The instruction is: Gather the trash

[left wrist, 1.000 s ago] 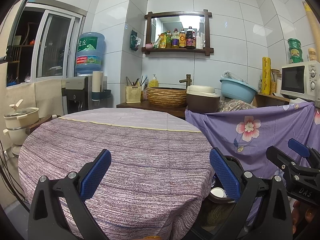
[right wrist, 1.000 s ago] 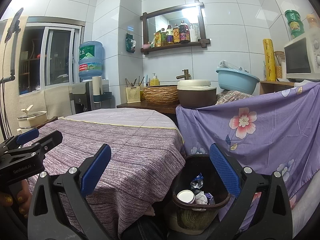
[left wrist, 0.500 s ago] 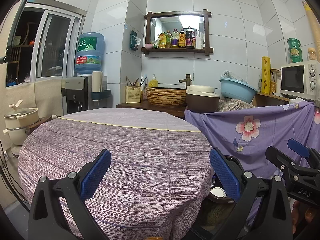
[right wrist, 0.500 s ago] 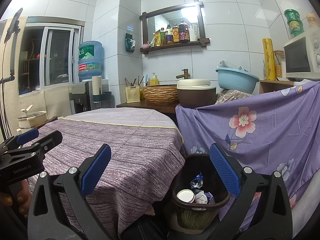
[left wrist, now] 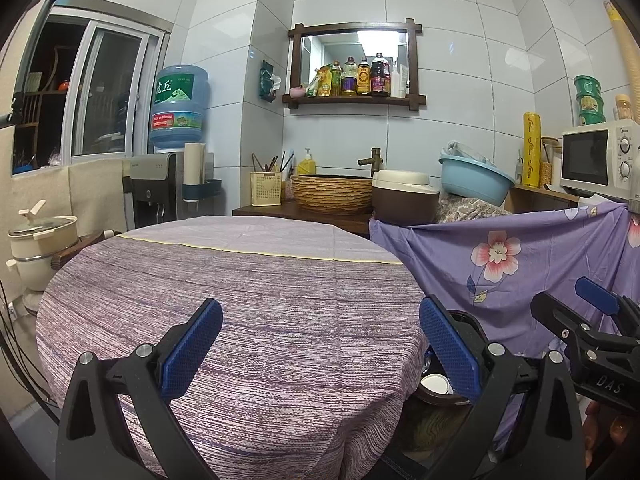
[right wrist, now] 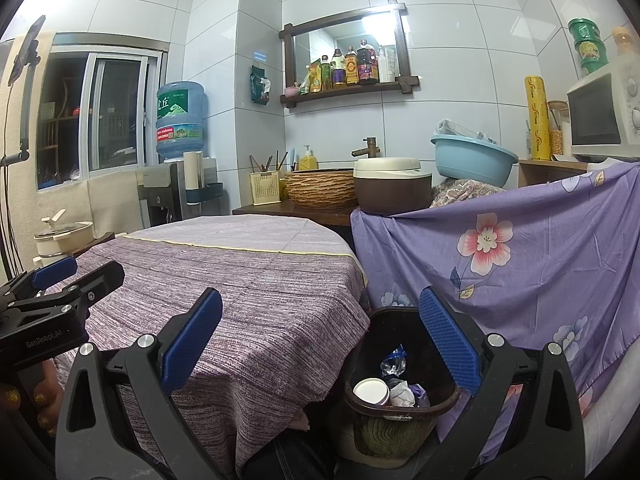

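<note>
In the left wrist view we see our left gripper [left wrist: 320, 344] at the bottom of the frame, its blue pads wide apart and holding nothing, above the round table [left wrist: 240, 300] with the purple striped cloth; in the right wrist view our right gripper [right wrist: 320, 344] is also spread apart and empty. Between its fingers, at the lower centre of the frame, stands the dark trash bin [right wrist: 400, 404], just beside the table edge; inside it lie a white cup [right wrist: 371, 391], crumpled paper [right wrist: 401, 394] and a clear wrapper [right wrist: 393, 363]. A purple flowered cloth [right wrist: 520, 264] hangs at the right of the frame.
</note>
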Demonstrator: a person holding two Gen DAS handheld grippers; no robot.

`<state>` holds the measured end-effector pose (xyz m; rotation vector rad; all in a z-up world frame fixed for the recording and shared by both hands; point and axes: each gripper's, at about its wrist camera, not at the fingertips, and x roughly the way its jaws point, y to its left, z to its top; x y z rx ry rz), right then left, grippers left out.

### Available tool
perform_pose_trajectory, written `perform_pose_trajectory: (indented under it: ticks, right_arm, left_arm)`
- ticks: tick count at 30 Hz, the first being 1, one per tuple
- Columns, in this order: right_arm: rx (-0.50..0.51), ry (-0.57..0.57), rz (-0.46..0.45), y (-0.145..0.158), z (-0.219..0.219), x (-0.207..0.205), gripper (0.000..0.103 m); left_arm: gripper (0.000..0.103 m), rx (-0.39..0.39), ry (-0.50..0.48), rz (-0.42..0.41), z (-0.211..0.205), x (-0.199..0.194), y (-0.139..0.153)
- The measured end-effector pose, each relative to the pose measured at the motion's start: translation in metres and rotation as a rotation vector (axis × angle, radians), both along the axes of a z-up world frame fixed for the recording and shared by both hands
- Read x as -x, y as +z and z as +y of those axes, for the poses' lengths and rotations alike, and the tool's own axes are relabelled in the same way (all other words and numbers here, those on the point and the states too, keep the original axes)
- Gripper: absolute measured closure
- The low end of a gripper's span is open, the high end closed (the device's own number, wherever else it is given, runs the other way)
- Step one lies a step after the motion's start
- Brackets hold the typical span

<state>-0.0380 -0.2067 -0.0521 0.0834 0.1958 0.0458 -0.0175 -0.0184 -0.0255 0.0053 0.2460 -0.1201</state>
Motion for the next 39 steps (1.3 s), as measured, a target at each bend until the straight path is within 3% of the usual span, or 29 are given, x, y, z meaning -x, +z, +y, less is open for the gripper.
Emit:
perform_pose_trajectory:
  ticks: [39]
  right_arm:
    - [-0.002, -0.002, 0.004, -0.0016, 0.0004, -0.0009, 0.006]
  left_arm:
    - [0.005, 0.001, 0.007, -0.005, -0.0017, 0.0019, -0.001]
